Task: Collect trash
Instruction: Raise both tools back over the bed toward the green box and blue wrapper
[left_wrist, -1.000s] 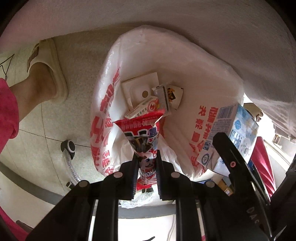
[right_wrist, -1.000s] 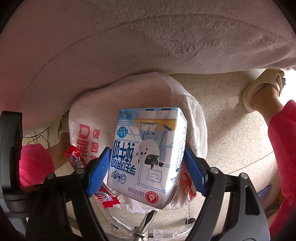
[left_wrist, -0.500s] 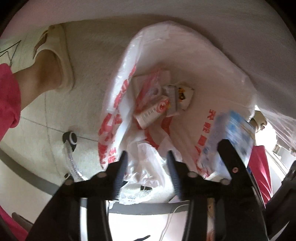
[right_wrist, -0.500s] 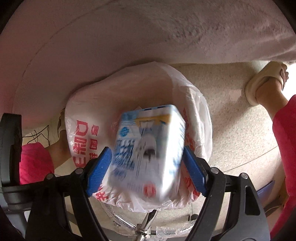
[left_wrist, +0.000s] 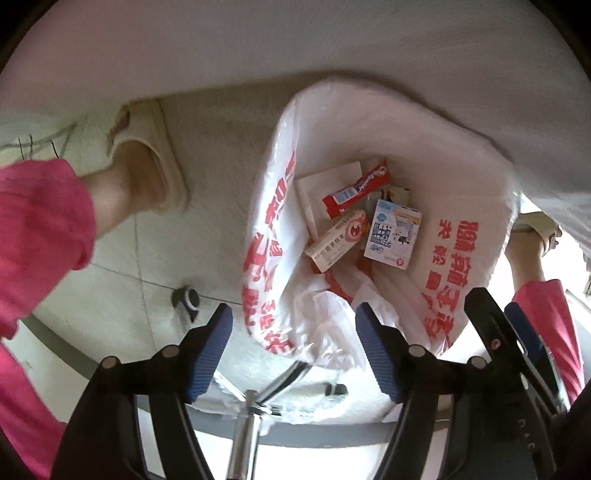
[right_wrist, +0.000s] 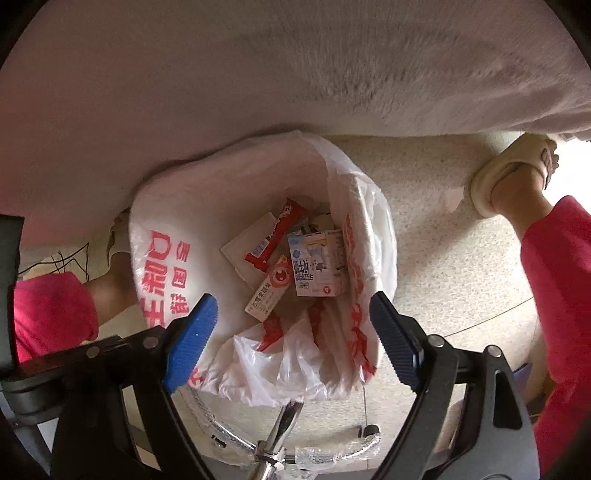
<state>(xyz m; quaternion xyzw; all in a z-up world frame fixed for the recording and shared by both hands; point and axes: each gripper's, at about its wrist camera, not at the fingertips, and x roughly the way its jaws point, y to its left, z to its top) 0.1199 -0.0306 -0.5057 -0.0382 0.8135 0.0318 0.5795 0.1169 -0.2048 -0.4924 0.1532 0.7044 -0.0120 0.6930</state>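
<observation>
Red-printed white plastic bag (left_wrist: 461, 206) now holds both drops: the red snack wrapper (left_wrist: 356, 188) the left claw (left_wrist: 293, 350) gripped a second ago and the blue-and-white milk carton (right_wrist: 314, 266) from the right claw (right_wrist: 291, 345). Both claws have just been opening and hang empty. Speckled floor (right_wrist: 436, 236) spreads toward three o'clock; a slippered foot (right_wrist: 513, 173) stands at two.

bag (left_wrist: 461, 206) on floor (left_wrist: 122, 295) | in bag: carton (left_wrist: 392, 238) right of box (left_wrist: 338, 240), wrapper (left_wrist: 356, 188) behind
</observation>
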